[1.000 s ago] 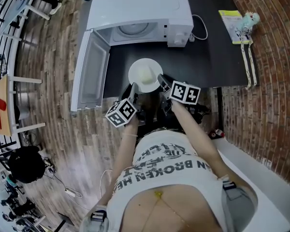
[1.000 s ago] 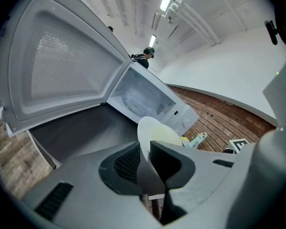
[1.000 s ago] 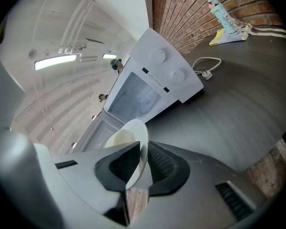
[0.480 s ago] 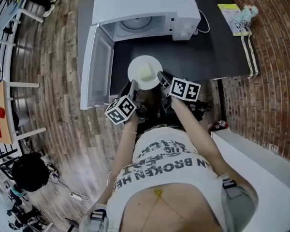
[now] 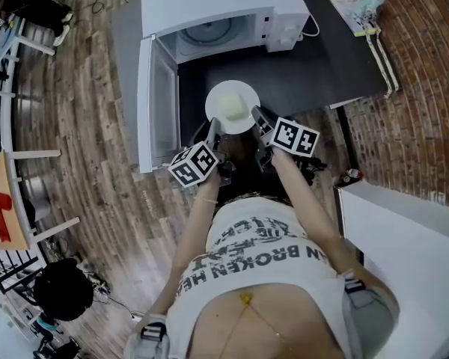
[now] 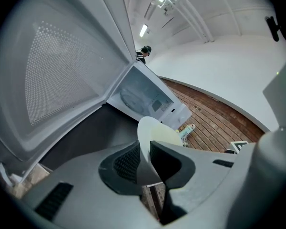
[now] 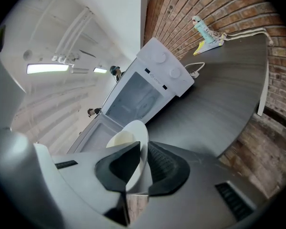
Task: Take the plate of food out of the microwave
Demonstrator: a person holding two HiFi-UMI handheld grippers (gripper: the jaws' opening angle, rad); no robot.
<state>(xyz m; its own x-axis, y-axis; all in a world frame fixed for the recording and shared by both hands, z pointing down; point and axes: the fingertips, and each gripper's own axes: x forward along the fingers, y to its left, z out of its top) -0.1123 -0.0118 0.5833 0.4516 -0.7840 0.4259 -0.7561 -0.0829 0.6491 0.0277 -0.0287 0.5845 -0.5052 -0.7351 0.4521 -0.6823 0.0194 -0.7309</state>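
Observation:
A white plate (image 5: pixel 232 107) carrying a pale yellow heap of food (image 5: pixel 229 112) is outside the white microwave (image 5: pixel 217 6), over the dark table (image 5: pixel 314 73) in front of the open cavity (image 5: pixel 208 32). My left gripper (image 5: pixel 212 133) is shut on the plate's left rim, and my right gripper (image 5: pixel 259 118) is shut on its right rim. In the left gripper view the plate (image 6: pixel 155 132) stands edge-on between the pads of the left gripper (image 6: pixel 146 159). The right gripper view shows the same plate (image 7: pixel 133 137) pinched in the right gripper (image 7: pixel 142 163). I cannot tell if the plate touches the table.
The microwave door (image 5: pixel 159 103) hangs open to the left of the plate. A white cable (image 5: pixel 312 25) trails from the microwave's right side. A yellow packet and a small toy (image 5: pixel 355 7) lie at the table's far corner. A brick wall (image 5: pixel 426 88) and a white counter (image 5: pixel 411 245) are on the right.
Both grippers keep their hold on the plate, which has shifted a little in front of the microwave. The head view has swung, so the microwave and table appear turned.

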